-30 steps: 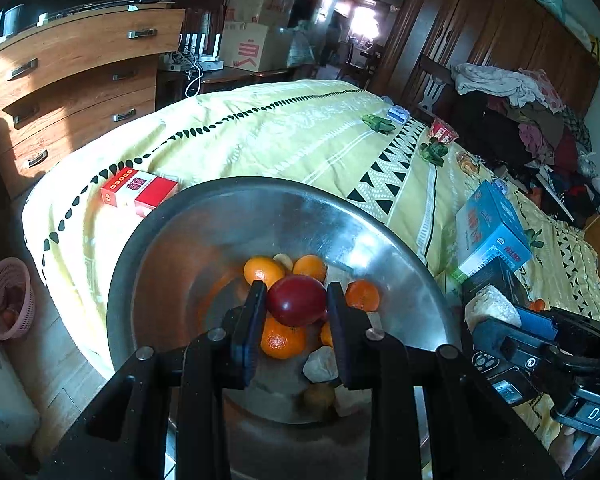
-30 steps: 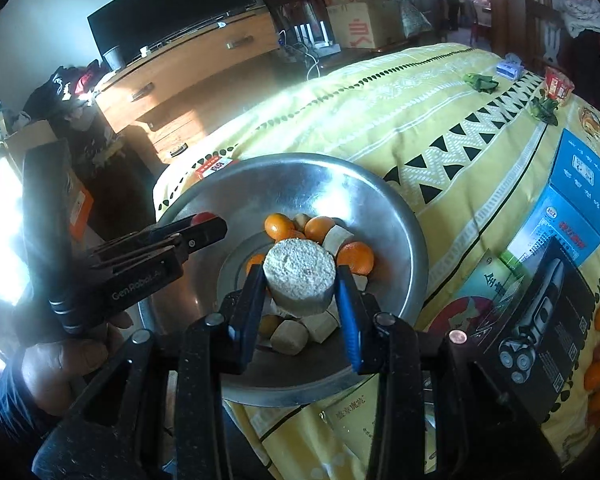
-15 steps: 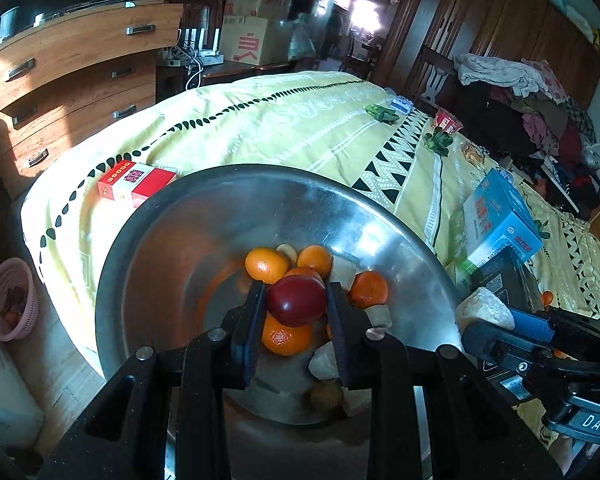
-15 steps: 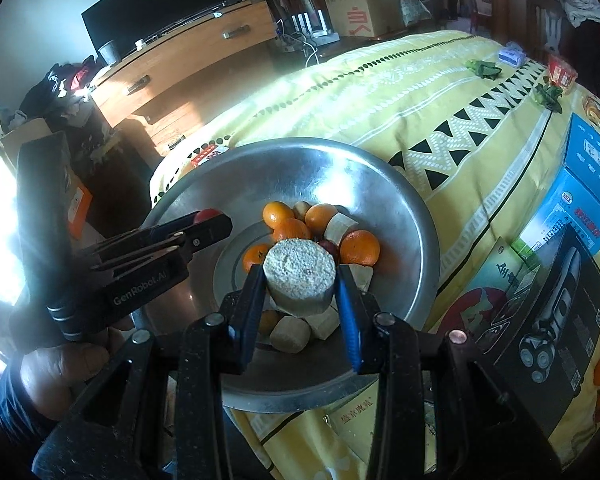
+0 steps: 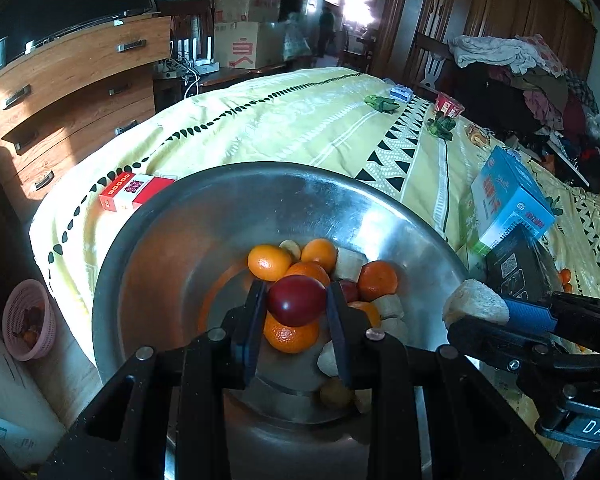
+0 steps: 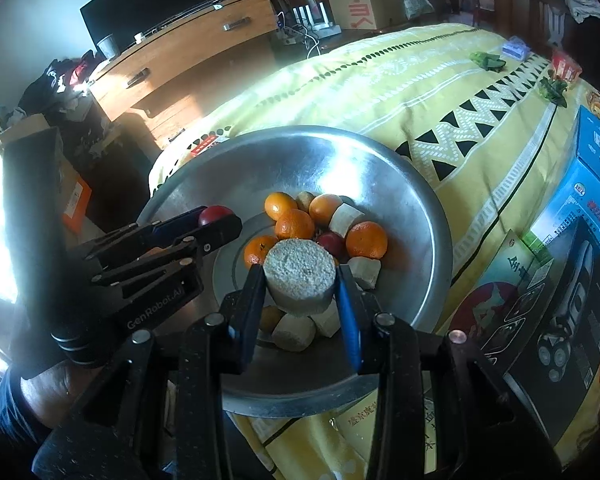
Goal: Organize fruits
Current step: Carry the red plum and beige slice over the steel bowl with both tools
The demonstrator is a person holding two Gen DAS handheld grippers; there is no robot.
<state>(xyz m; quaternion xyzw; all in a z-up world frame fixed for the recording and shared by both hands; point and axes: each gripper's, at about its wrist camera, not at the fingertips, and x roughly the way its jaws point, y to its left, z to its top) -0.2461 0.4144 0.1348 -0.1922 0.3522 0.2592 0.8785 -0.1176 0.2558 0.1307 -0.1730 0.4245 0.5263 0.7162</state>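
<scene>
Left wrist view: left gripper pinches a red plum; right gripper clamps a pale cut chunk, both above the steel basin holding mandarins; sorting seems barely begun.

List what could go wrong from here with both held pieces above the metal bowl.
1. The left hand-held gripper pinches a round, smooth red fruit; it may slip out and knock the oranges piled below.
2. The right hand-held gripper holds a pale cylinder chunk; dropped from above, it could bounce off the heap.
3. The metal bowl sits near the bedspread edge, so a bump could tip it.
</scene>
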